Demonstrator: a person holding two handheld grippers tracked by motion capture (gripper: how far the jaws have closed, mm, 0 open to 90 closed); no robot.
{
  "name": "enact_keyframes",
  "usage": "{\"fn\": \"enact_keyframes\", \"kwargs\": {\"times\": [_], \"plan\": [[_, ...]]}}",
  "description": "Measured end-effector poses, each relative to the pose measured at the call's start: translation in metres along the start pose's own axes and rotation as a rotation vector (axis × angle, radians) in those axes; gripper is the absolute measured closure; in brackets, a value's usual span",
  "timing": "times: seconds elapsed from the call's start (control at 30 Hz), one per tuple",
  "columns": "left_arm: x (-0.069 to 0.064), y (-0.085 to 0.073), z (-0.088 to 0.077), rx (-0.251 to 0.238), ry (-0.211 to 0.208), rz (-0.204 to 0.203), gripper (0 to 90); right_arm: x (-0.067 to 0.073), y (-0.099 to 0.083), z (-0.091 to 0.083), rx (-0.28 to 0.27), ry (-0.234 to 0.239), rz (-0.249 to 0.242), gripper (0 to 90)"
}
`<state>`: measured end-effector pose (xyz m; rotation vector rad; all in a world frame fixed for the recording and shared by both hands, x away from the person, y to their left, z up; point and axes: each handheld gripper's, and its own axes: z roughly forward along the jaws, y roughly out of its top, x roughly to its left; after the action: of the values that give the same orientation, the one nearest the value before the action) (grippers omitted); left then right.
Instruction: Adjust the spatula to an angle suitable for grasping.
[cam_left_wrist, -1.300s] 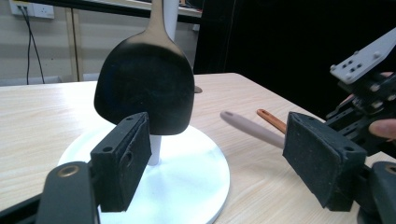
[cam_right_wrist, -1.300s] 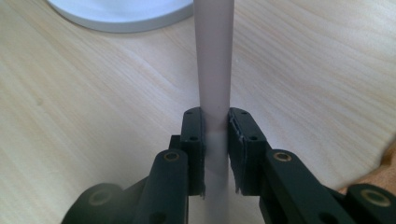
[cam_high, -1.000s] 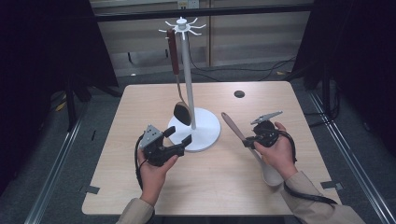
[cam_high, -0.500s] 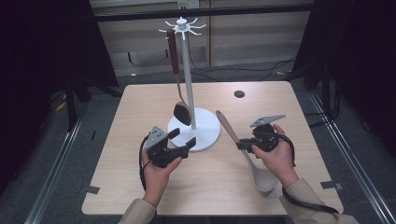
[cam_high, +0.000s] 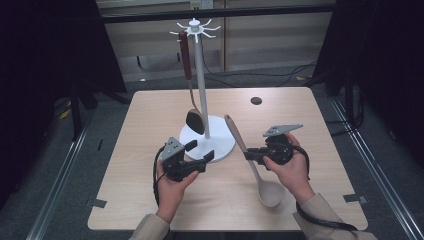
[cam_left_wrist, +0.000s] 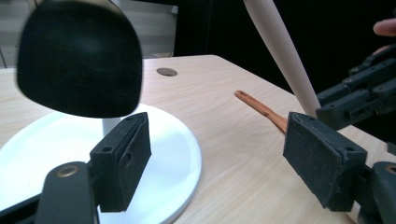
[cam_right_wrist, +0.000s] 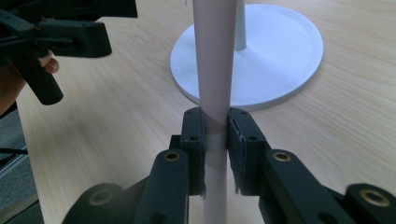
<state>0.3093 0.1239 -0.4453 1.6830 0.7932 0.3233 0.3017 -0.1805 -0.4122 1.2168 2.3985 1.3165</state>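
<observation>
The spoon (cam_high: 252, 161) is pinched by its handle in the right gripper (cam_high: 250, 155); the left gripper (cam_high: 202, 155) is spread; hanging on the rack (cam_high: 201, 75) is judged next.

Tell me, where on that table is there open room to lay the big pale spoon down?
The table is bare along its left side, and on the far right between the dark round hole and the edge. The near middle is crowded: white stand base, left gripper, and right gripper shut on the pale spoon.
</observation>
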Motion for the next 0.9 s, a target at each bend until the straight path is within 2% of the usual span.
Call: {"fn": "enact_keyframes", "kwargs": {"times": [0.07,0.2,0.27,0.47,0.57,0.6,0.63,0.8,0.9], "plan": [[-0.002,-0.001,0.003,-0.001,-0.013,-0.009,23.0,0.002,0.001,0.002,0.000,0.004,-0.007,77.2],[-0.005,-0.004,0.007,0.014,-0.037,0.010,23.0,0.005,0.002,0.003,-0.019,0.017,-0.013,77.2],[-0.008,-0.005,0.009,0.010,-0.047,-0.001,23.1,0.007,0.003,0.003,-0.029,0.013,-0.015,77.2],[-0.020,-0.009,0.018,0.031,-0.111,0.005,25.3,0.017,0.007,0.005,-0.072,0.014,-0.029,77.2],[-0.025,-0.011,0.021,0.043,-0.132,0.025,26.5,0.021,0.008,0.006,-0.092,0.012,-0.026,77.2],[-0.025,-0.011,0.022,0.047,-0.138,0.024,27.0,0.021,0.008,0.006,-0.097,0.011,-0.026,77.2],[-0.026,-0.012,0.024,0.040,-0.163,0.014,27.5,0.022,0.008,0.006,-0.101,0.012,-0.026,77.2],[-0.029,-0.013,0.026,0.057,-0.182,0.003,32.9,0.027,0.010,0.005,-0.135,-0.005,-0.021,77.2],[-0.032,-0.014,0.028,0.061,-0.212,-0.017,37.6,0.029,0.011,0.005,-0.148,-0.008,-0.014,77.2]]}}
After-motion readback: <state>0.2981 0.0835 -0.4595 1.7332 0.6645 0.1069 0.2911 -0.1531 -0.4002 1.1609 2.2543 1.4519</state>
